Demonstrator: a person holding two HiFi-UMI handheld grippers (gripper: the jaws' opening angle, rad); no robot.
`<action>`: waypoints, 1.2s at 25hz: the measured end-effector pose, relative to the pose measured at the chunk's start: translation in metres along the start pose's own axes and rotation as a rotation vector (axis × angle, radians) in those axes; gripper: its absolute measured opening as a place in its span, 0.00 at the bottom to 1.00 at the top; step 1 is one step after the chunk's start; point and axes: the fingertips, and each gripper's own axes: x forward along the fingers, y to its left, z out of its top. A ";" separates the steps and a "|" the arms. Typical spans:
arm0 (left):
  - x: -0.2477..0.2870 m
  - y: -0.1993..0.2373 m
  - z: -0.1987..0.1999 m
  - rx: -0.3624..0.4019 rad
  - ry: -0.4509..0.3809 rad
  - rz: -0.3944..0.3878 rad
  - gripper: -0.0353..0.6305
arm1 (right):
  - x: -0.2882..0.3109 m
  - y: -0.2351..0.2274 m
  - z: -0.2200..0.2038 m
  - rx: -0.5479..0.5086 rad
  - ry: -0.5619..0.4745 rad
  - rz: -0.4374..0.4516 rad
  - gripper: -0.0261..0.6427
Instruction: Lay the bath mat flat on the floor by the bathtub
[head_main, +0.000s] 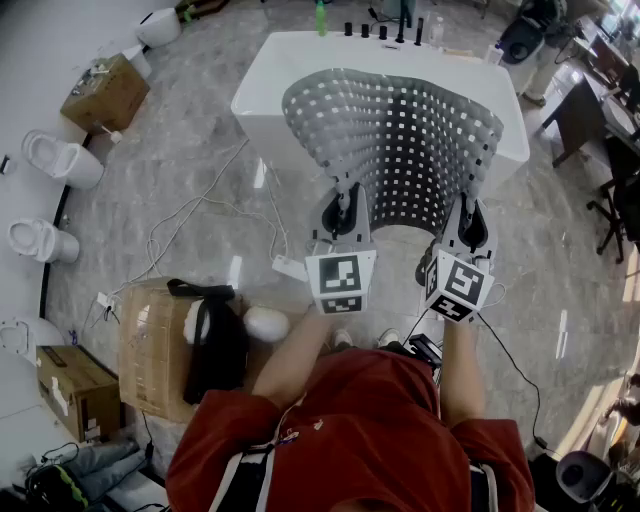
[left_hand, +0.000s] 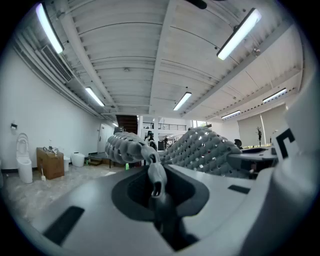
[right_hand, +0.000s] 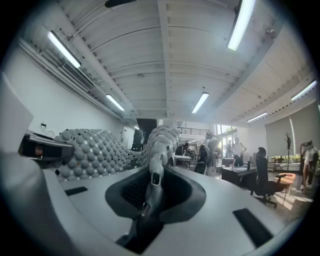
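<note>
A grey perforated bath mat (head_main: 400, 140) hangs spread between my two grippers, above the white bathtub (head_main: 270, 75) and the floor in front of it. My left gripper (head_main: 342, 212) is shut on the mat's near left corner; in the left gripper view the mat (left_hand: 200, 150) bunches where the jaws pinch it (left_hand: 156, 177). My right gripper (head_main: 470, 222) is shut on the near right corner, and in the right gripper view the mat (right_hand: 95, 147) folds into the pinched jaws (right_hand: 155, 170). Both grippers point level, side by side.
Cardboard boxes (head_main: 150, 345) (head_main: 105, 92) stand at the left, one with a black bag (head_main: 212, 345) on it. Toilets (head_main: 60, 158) line the left wall. White cables (head_main: 190, 220) and a power strip (head_main: 290, 267) lie on the marble floor. Chairs (head_main: 580, 115) stand at the right.
</note>
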 end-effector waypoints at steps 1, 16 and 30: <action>-0.004 -0.002 0.002 0.004 -0.002 0.001 0.14 | -0.005 -0.001 0.001 0.000 -0.001 0.002 0.14; -0.028 -0.057 0.002 0.021 0.003 0.001 0.14 | -0.043 -0.057 -0.017 0.077 0.022 -0.012 0.14; -0.005 -0.136 -0.014 0.022 0.038 -0.036 0.14 | -0.048 -0.143 -0.053 0.142 0.064 -0.050 0.14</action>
